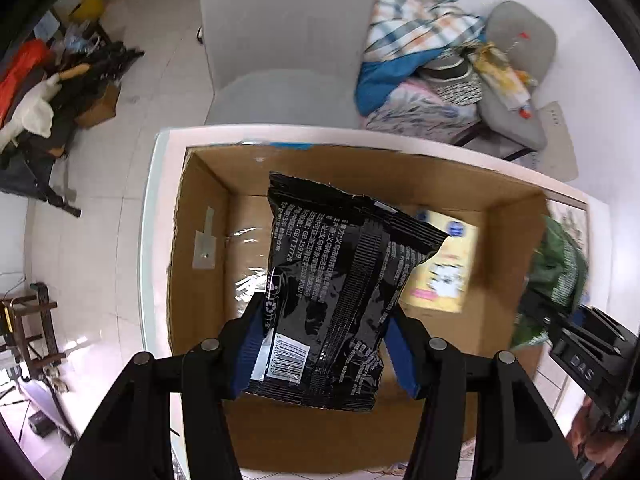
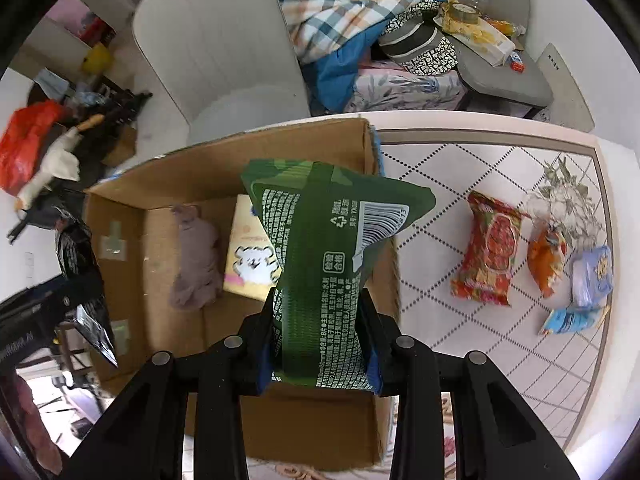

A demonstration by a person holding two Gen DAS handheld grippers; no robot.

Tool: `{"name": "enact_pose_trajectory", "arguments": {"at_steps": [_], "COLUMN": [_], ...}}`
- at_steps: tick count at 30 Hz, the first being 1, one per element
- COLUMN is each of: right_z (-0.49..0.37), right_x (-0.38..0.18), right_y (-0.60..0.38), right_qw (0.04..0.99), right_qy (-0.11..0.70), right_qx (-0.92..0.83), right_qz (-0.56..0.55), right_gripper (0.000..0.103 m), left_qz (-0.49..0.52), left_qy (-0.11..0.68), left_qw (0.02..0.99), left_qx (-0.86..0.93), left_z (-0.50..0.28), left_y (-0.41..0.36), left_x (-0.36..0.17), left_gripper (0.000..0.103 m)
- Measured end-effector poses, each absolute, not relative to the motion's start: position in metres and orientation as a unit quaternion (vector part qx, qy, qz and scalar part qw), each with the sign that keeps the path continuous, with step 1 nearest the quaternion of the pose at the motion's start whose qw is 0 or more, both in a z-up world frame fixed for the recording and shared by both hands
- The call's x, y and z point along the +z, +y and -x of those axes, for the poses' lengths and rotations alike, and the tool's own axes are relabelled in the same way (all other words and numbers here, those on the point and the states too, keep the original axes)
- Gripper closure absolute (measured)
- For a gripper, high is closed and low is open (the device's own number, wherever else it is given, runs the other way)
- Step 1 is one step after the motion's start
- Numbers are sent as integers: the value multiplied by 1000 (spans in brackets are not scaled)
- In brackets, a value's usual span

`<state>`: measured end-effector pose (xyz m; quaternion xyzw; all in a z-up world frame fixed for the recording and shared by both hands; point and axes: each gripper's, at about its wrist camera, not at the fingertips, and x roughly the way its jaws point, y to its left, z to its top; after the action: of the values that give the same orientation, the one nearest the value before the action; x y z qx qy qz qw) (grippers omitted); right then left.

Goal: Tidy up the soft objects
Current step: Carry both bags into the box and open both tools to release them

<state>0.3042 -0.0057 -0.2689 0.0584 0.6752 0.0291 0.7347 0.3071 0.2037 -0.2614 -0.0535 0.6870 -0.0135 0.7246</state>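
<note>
Closest to me, my left gripper (image 1: 326,334) pinches the black packet (image 1: 340,292) across its lower half, pads pressed into both sides, and the packet hangs over the open cardboard box (image 1: 200,216) straight ahead of the fingers. My right gripper (image 2: 318,340) clamps the green packet (image 2: 320,256) the same way, above the box's near right corner.

Inside the box, ahead of the right tool, I see a grey cloth bundle (image 2: 196,264) and a yellow pack (image 2: 250,256) already lying on the floor, so I judge the sorting partly done.

Off to the right of that tool, a red packet (image 2: 490,250), an orange packet (image 2: 546,260) and two blue packs (image 2: 592,276) wait on the tablecloth (image 2: 440,184).
</note>
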Motion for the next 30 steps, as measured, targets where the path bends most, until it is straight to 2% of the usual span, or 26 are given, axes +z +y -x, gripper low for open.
{"name": "enact_pose_trajectory", "arguments": {"at_steps": [8, 13, 14, 17, 20, 27, 30], "right_z": [-323, -333, -334, -337, -338, -331, -325], "right_x": [-294, -301, -302, -300, -296, -286, -283], "right_y": [9, 11, 11, 8, 7, 7, 10], "right_qw": [725, 728, 728, 729, 730, 731, 731], "right_qy": [688, 686, 685, 684, 683, 681, 682], "right_qx": [6, -8, -11, -18, -16, -8, -1], "right_qz": [-19, -10, -9, -18, -17, -25, -24], "right_gripper": [66, 64, 62, 42, 41, 37, 35], "left_qz": [58, 105, 108, 114, 104, 83, 73], "left_qy": [716, 736, 738, 735, 729, 712, 701], "left_qw": [696, 668, 666, 668, 677, 697, 709], "left_qx": [-13, -15, -11, -10, -11, -11, -10], "left_z": [-333, -341, -341, -340, -339, -326, -315], "left_y": [215, 221, 223, 226, 225, 222, 220], "left_x": [-300, -314, -315, -311, -304, -283, -271], "left_gripper": [47, 47, 47, 47, 36, 34, 18]}}
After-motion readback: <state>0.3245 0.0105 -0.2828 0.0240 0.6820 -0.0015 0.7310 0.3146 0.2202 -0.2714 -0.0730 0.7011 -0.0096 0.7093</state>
